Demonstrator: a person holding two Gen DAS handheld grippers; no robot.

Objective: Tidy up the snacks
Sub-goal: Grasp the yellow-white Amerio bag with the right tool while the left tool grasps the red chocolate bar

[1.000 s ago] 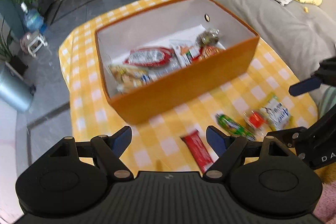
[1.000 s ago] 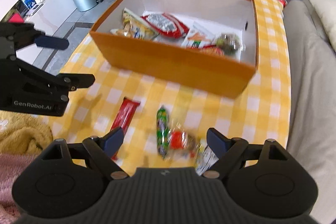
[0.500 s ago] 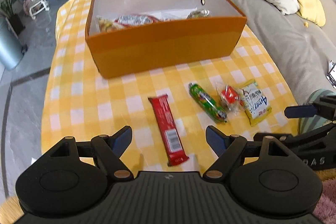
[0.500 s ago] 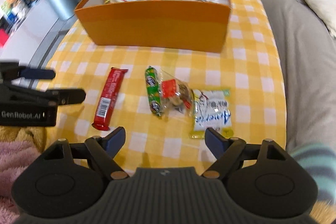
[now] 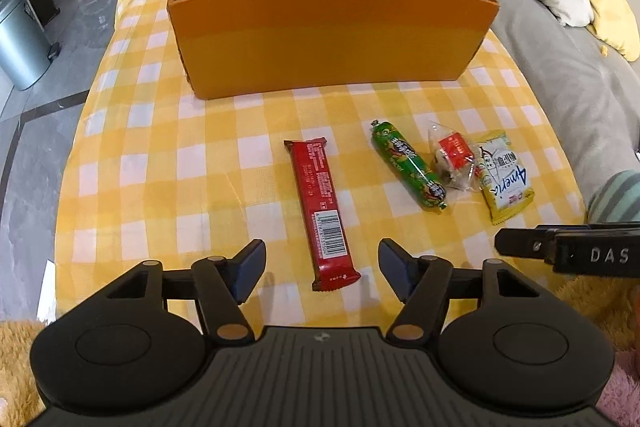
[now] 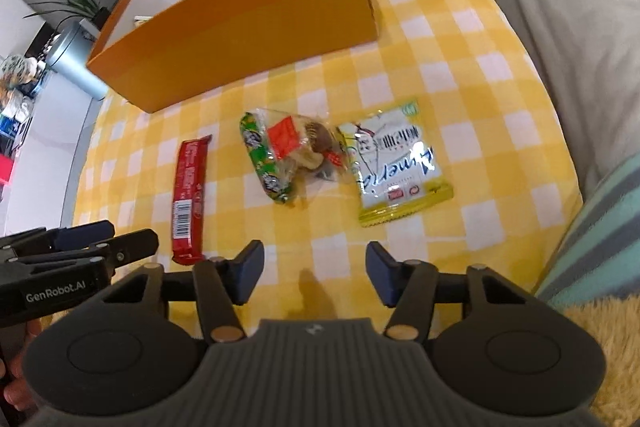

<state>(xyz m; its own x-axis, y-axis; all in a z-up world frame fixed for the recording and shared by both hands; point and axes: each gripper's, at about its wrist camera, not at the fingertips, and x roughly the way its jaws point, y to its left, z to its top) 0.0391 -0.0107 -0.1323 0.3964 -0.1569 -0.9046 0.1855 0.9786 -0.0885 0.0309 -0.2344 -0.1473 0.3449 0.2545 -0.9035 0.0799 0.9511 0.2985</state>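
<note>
An orange box point(image 5: 332, 39) stands on the yellow checked tablecloth point(image 5: 180, 147) and holds several snacks; it also shows in the right wrist view point(image 6: 240, 23). In front of it lie a red bar point(image 5: 322, 207), a green tube snack point(image 5: 408, 165), a clear packet with a red label point(image 5: 454, 159) and a yellow-white packet point(image 5: 504, 175). My left gripper point(image 5: 322, 269) is open and empty, its fingers either side of the red bar's near end. My right gripper point(image 6: 314, 273) is open and empty, just short of the clear packet point(image 6: 300, 147) and the yellow-white packet point(image 6: 396, 159).
A grey sofa point(image 5: 560, 59) with cushions runs along the table's right side. A metal bin point(image 5: 18, 43), a plant and a water bottle stand on the floor at left. Fluffy yellow and pink fabric point(image 6: 600, 339) lies at the near edge.
Both grippers have pulled back and down from over the box toward the loose snacks. The left one now frames the red bar; the right one has turned toward the packets.
</note>
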